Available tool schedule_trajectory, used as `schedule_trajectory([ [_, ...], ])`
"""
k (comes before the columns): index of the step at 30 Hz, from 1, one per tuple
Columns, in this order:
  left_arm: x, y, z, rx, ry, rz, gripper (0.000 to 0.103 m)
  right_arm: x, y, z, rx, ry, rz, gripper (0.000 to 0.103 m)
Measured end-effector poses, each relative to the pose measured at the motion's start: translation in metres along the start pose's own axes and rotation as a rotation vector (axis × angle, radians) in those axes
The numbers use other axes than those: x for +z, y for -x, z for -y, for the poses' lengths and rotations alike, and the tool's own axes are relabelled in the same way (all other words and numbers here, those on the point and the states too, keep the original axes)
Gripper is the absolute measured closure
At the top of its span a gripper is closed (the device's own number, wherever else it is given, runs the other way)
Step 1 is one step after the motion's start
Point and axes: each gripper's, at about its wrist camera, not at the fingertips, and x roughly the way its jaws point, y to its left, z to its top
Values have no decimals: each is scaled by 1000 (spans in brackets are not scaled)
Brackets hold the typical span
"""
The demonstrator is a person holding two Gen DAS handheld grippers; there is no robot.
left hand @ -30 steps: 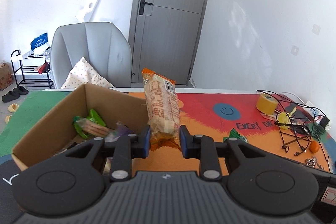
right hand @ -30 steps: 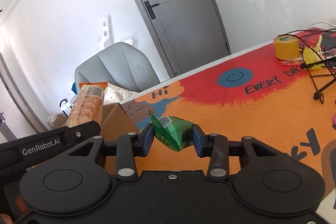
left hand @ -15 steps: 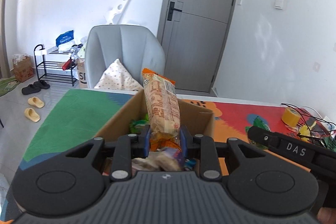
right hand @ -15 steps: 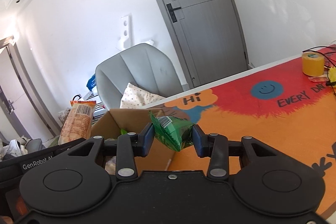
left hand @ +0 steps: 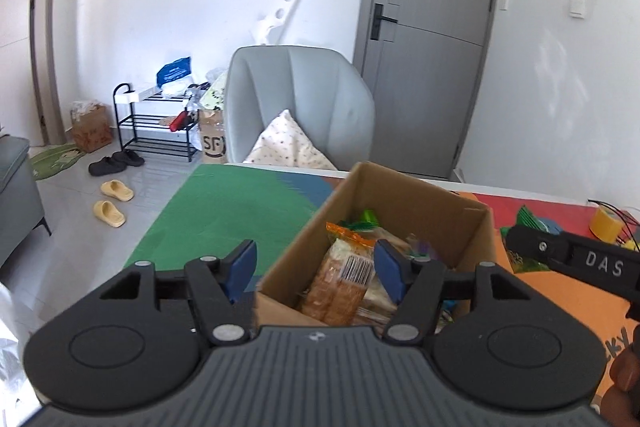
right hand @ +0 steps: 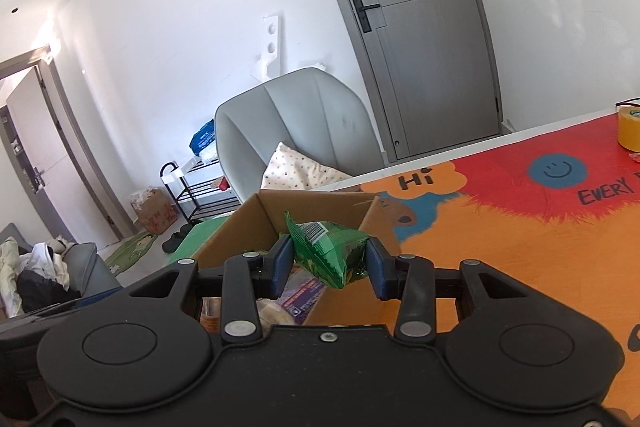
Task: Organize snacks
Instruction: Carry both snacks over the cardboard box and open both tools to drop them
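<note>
An open cardboard box (left hand: 404,195) stands on the colourful table mat (left hand: 224,211). Several snack packs lie inside it. My left gripper (left hand: 314,267) hangs above the box's near left corner, its jaws opening with nothing pressed between them. The long orange snack pack (left hand: 340,283) lies in the box below them, barcode up. My right gripper (right hand: 326,265) is shut on a green snack pack (right hand: 326,251) and hovers over the box (right hand: 256,223) near its right wall. The right gripper's body (left hand: 576,261) also shows at the right of the left wrist view.
A grey chair (left hand: 296,103) with a patterned cushion (left hand: 288,147) stands behind the table. A roll of yellow tape (right hand: 628,127) sits at the far right of the mat (right hand: 520,227). Beyond the table's left edge are floor, slippers (left hand: 108,203) and a shoe rack (left hand: 156,123).
The left gripper swung left over the box, opened and let the orange pack drop into it. The right gripper carried the green pack left until it came over the box.
</note>
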Motion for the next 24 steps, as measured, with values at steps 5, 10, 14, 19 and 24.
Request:
schedule_trajectory([
  [5, 2, 3, -16, 15, 38, 8, 31, -2, -5, -15, 13, 20, -14, 63],
  [10, 4, 4, -29, 12, 55, 8, 26, -5, -11, -30, 28, 36, -31, 63],
  [14, 1, 6, -34, 14, 69, 6, 21, -8, -13, -41, 77, 48, -58, 58],
  [19, 0, 3, -37, 5, 77, -13, 15, -7, -5, -43, 45, 53, -45, 45],
  [24, -2, 3, -36, -7, 79, -13, 10, -10, 5, -29, -19, 23, -39, 45],
])
